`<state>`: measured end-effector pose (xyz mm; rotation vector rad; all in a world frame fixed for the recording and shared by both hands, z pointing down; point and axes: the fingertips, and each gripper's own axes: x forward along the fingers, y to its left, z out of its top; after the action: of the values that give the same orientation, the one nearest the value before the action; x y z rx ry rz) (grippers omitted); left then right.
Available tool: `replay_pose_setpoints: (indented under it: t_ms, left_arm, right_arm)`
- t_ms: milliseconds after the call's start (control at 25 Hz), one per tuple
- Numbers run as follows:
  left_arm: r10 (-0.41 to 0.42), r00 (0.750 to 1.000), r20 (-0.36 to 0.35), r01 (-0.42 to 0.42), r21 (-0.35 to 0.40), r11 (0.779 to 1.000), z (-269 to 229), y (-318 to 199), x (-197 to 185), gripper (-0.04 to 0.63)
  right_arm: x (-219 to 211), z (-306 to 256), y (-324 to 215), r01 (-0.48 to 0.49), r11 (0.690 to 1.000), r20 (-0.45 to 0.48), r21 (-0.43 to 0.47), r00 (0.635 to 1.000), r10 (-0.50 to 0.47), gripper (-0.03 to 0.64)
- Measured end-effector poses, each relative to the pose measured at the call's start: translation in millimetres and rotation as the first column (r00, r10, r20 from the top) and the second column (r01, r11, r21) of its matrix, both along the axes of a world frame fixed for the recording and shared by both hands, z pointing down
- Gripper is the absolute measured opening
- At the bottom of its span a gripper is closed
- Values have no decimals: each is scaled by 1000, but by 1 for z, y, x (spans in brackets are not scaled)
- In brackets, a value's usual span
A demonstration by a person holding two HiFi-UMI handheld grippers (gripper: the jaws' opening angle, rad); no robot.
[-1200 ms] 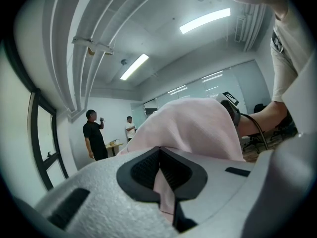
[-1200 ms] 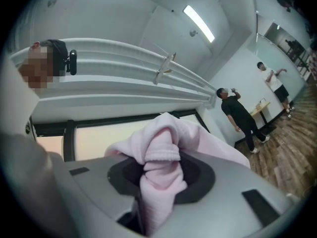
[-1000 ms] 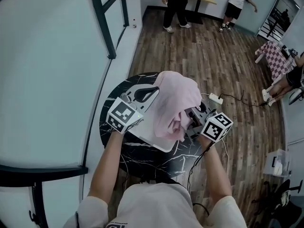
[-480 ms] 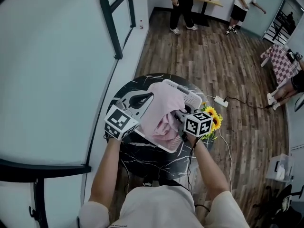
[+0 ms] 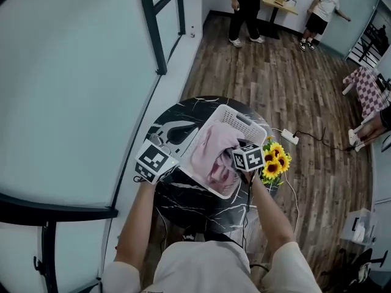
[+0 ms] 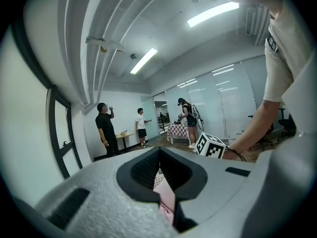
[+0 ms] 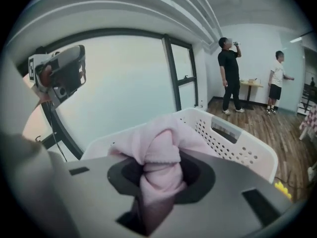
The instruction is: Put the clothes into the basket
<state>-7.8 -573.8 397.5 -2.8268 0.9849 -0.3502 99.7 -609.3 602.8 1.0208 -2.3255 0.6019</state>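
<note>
1. Pink cloth (image 5: 215, 154) lies mostly inside the white basket (image 5: 241, 118) on the table (image 5: 183, 195). To my eye only the letting go is left, and I see no other clothes waiting.
2. The right gripper (image 7: 158, 180) dips over the basket, its jaws pinching a bunched fold of the cloth.
3. The left gripper (image 5: 183, 129) hangs just beside the basket's rim, jaws drawn together on nothing I can make out.
</note>
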Motion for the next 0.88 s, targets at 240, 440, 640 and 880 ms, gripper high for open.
replay_pose_setpoints:
  t_ms: [240, 440, 640, 880]
  left_arm:
    - [16, 1000, 18, -15, -18, 1000, 10, 5, 11, 15]
    - [38, 999, 17, -37, -26, 999, 11, 6, 19, 15]
    - [51, 999, 19, -50, -31, 998, 14, 9, 23, 15]
    - [53, 999, 12, -52, -61, 997, 30, 14, 22, 15]
  right_arm:
    - [-9, 15, -6, 70, 997, -87, 29, 994, -67, 304]
    - [-14, 12, -8, 125, 991, -163, 48, 980, -116, 457]
    - [-18, -1, -9, 109, 990, -125, 91, 987, -97, 456]
    - [-20, -37, -14, 45, 974, -36, 221, 999, -38, 407]
